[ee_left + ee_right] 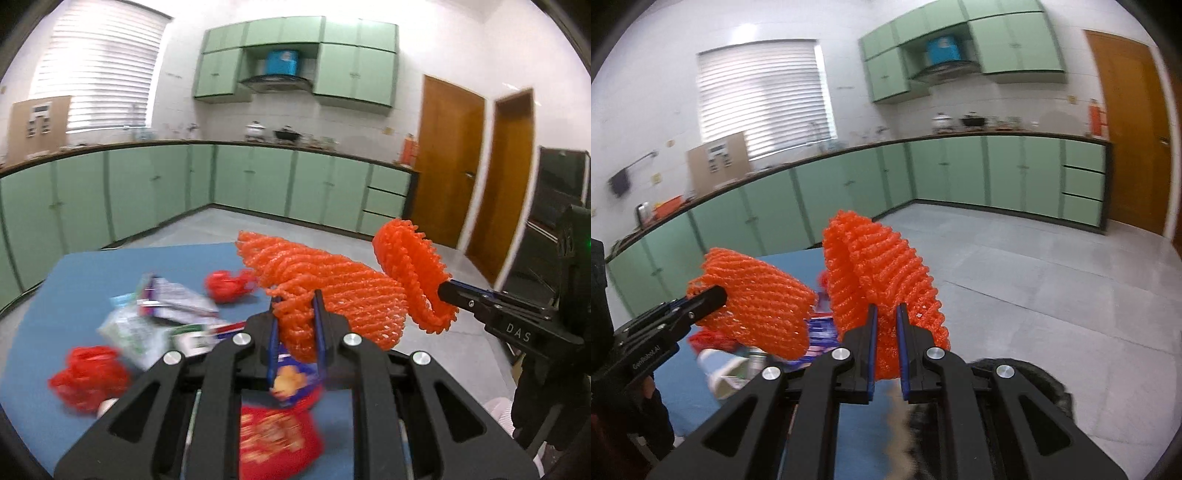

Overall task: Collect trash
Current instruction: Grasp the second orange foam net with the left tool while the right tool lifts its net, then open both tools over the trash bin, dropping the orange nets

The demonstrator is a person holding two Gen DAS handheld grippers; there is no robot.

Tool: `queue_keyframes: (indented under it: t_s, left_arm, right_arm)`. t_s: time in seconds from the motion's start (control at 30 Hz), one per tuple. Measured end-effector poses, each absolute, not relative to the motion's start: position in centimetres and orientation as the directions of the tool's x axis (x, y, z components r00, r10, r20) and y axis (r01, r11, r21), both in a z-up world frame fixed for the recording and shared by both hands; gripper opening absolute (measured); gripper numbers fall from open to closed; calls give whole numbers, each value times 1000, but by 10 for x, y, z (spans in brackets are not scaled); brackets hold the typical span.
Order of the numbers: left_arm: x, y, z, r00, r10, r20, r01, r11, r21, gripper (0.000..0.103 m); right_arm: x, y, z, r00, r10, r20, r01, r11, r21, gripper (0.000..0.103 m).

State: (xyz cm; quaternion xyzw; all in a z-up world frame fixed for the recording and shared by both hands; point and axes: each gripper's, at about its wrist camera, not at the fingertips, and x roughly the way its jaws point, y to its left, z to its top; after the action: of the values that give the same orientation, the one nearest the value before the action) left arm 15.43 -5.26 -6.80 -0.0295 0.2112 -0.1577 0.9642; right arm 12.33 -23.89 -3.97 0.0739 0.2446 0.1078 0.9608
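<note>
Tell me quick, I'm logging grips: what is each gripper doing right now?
Left gripper: shut on an orange foam net.
Right gripper: shut on a second orange foam net.

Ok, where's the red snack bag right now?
In the left wrist view the red snack bag lies on the blue table at bottom centre, under the left gripper.

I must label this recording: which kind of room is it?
Most likely a home kitchen: green cabinets run under a long countertop, a range hood hangs between wall cupboards, and pots stand beneath it.
</note>
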Motion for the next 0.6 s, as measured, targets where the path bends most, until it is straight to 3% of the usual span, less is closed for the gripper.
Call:
queue_keyframes:
  t_s: [0.43,0.6]
  left_arm:
    - [211,-172,-146,698,-461,-548,463,874,-147,15]
    - [231,-199,-169,648,-464,-604,488,862,-138,24]
  right_arm:
    - [136,-345,-112,809,46,-586,88,976,197,10]
    - [145,-369,-140,768,26,-640,146,965,216,13]
